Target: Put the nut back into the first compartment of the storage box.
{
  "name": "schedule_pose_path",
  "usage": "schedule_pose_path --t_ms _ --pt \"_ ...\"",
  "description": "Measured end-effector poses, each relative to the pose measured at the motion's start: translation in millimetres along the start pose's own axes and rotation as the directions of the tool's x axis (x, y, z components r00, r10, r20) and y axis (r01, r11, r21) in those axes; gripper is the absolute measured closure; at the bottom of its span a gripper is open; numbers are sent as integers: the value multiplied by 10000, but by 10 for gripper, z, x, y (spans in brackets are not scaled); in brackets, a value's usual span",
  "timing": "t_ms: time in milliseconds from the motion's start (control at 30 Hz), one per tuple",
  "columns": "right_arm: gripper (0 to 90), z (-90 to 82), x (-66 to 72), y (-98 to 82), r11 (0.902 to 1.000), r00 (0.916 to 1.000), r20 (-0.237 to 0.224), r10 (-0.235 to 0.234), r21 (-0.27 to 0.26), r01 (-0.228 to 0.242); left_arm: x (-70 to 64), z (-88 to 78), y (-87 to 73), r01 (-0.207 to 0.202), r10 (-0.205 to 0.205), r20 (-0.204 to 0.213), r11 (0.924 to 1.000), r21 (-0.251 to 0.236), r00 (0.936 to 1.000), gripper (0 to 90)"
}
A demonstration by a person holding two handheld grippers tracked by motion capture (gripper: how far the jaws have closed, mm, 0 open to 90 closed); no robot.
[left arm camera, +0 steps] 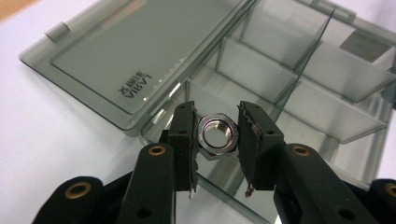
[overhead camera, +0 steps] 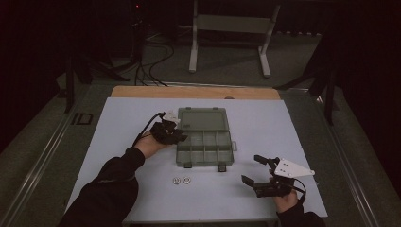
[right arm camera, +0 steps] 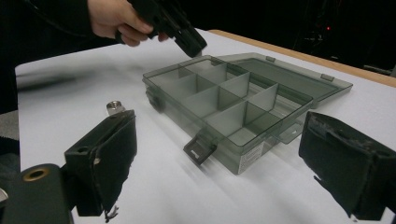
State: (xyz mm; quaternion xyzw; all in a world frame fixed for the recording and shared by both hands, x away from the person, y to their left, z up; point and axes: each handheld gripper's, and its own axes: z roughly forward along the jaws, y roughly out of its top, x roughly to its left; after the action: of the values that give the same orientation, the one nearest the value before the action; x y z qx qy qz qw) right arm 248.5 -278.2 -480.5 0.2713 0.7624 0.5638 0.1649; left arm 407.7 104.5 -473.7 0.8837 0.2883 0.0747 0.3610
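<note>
A smoky clear organizer box lies open in the middle of the white table top, its lid folded back flat. My left gripper is shut on a steel hex nut, pads pressing its two sides, just above a corner compartment on the box's left side. In the high view my left gripper sits at the box's left edge. Two more nuts lie on the table in front of the box. My right gripper rests open at the front right, nothing between its jaws.
The box has several divided compartments, and two latches hang from its front wall. One nut stands by my right gripper's left jaw. A wooden table edge runs behind the white sheet. A metal stand and cables are on the floor beyond.
</note>
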Motion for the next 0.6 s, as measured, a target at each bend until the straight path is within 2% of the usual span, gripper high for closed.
schedule_pose_path --t_ms 133,200,300,600 --pt "114 0 -3 -2 10000 10000 -30 26 32 -26 -2 85 -19 37 -37 85 10000 -13 10000 679" --pt "114 0 -4 -2 10000 10000 -52 35 33 -35 -5 85 3 32 -32 149 10000 31 9999 542" --pt "115 -1 -5 -2 10000 10000 -55 47 21 -47 -11 46 28 98 -96 282 9999 -89 9996 507" --pt "115 -1 -4 -1 10000 10000 -46 40 29 -40 -67 -179 12 84 -60 577 9991 -424 9983 490"
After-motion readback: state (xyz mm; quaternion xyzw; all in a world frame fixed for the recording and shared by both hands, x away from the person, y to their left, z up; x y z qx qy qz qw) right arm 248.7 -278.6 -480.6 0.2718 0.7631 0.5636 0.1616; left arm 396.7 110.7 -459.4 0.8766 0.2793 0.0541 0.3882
